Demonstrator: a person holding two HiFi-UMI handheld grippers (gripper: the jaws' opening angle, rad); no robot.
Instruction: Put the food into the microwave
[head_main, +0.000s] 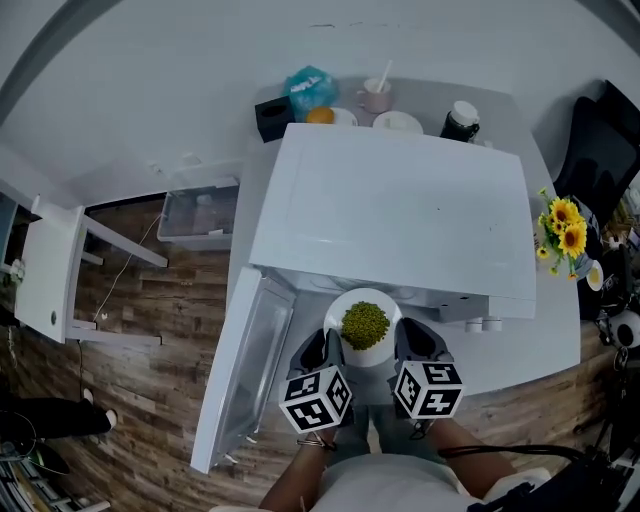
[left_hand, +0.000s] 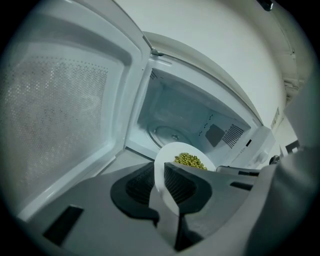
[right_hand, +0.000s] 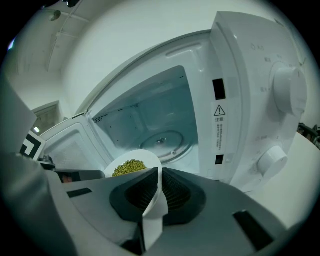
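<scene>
We hold the plate (head_main: 365, 297) of food (head_main: 365, 323) at the open microwave's (head_main: 400, 210) mouth, with the left gripper (head_main: 326, 352) and right gripper (head_main: 410, 342) clamped on opposite rims. We should advance both together, keep it flat, and centre it on the turntable (right_hand: 162, 141).

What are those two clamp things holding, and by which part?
A round white plate of green beans, pinched by its rim: the left tool on its left edge, the right tool on its right edge.
</scene>
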